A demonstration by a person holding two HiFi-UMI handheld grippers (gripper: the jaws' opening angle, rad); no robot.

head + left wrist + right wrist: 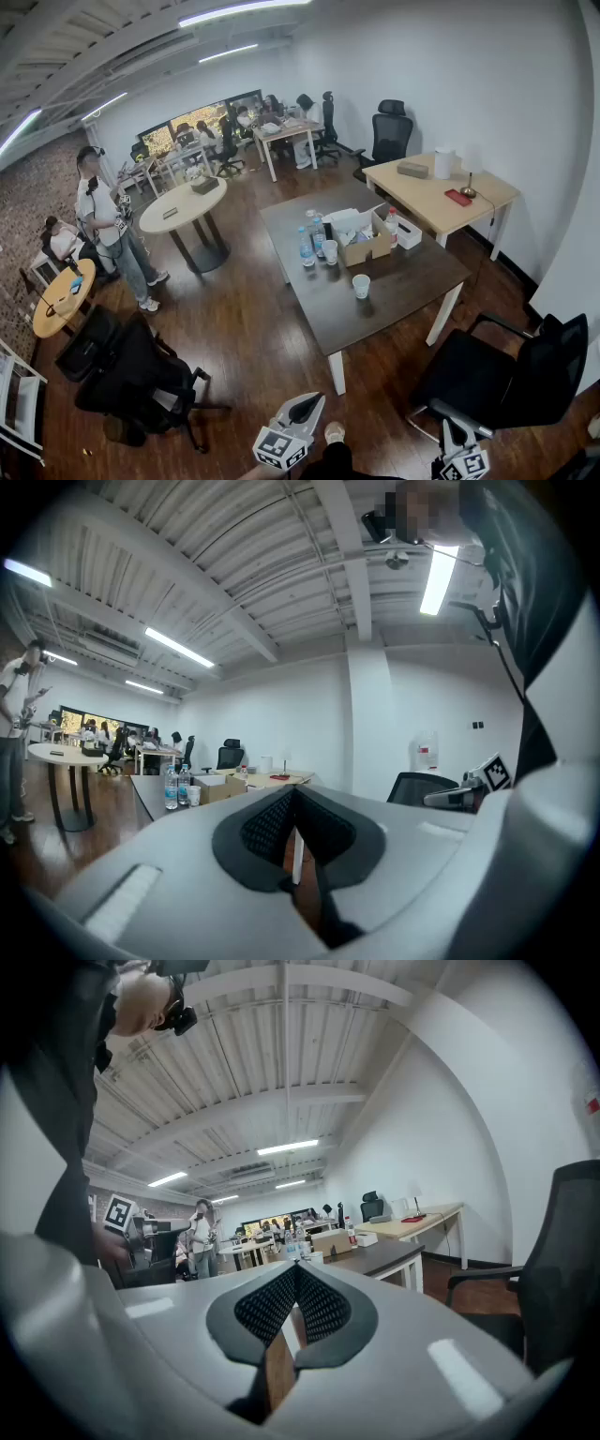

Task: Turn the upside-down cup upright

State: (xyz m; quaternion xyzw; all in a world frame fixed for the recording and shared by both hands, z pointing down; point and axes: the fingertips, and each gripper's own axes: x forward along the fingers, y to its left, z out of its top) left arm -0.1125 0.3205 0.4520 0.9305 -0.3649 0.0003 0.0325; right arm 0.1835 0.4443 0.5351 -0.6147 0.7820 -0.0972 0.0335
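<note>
Left gripper [305, 410] and right gripper [448, 429], jaws closed and empty, hang well short of the counter [375, 319]; best to step closer and open one before reaching the cup [361, 286].

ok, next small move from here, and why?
Probably walk up to the dark table: the left gripper and right gripper are shut, empty and well short of it. The lone cup and the cup beside the bottles are too small here to tell which is upside-down.

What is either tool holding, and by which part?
Nothing. The left tool and the right tool are both shut and empty, well short of the white cup on the dark table.
</note>
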